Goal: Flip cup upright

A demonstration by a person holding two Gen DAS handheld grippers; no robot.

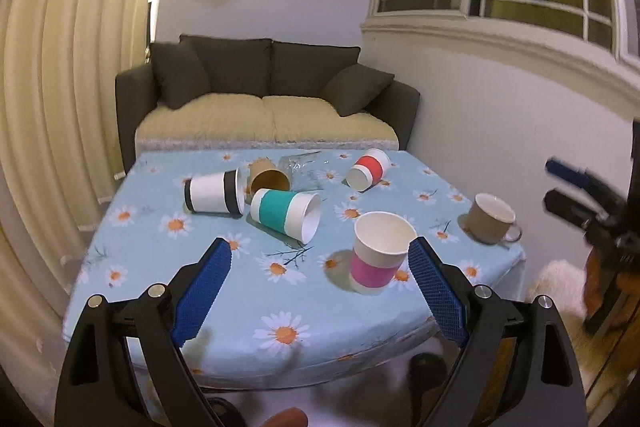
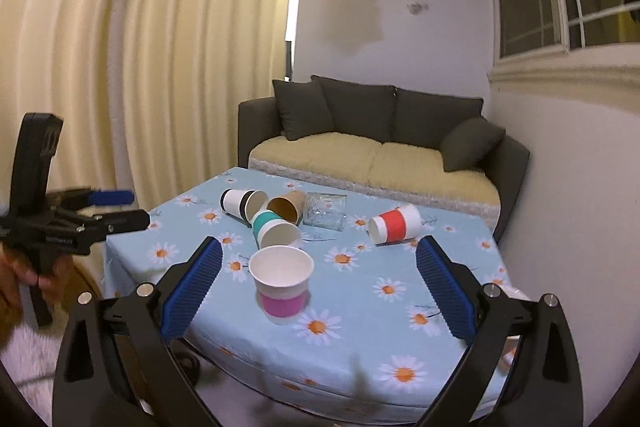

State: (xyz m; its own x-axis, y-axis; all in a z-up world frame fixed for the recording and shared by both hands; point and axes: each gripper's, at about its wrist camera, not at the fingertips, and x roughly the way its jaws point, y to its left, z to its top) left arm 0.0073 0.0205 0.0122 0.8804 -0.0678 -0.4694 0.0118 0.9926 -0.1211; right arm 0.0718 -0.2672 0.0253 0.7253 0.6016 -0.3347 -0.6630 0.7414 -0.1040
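Note:
A pink-banded paper cup [image 1: 378,253] [image 2: 281,283] stands upright near the table's front. A teal-banded cup [image 1: 286,214] [image 2: 274,229], a black-banded cup [image 1: 214,193] [image 2: 242,203], a brown cup [image 1: 268,177] [image 2: 286,209] and a red-banded cup [image 1: 368,169] [image 2: 394,224] lie on their sides. My left gripper [image 1: 320,263] is open and empty above the front of the table, its right pad beside the pink cup. My right gripper [image 2: 320,259] is open and empty, held back from the table's front edge.
A clear glass [image 1: 302,169] [image 2: 325,213] lies by the brown cup. A tan mug [image 1: 490,219] stands upright at the right edge. The table has a daisy cloth [image 1: 160,227] [image 2: 380,311]. A sofa [image 1: 264,99] stands behind.

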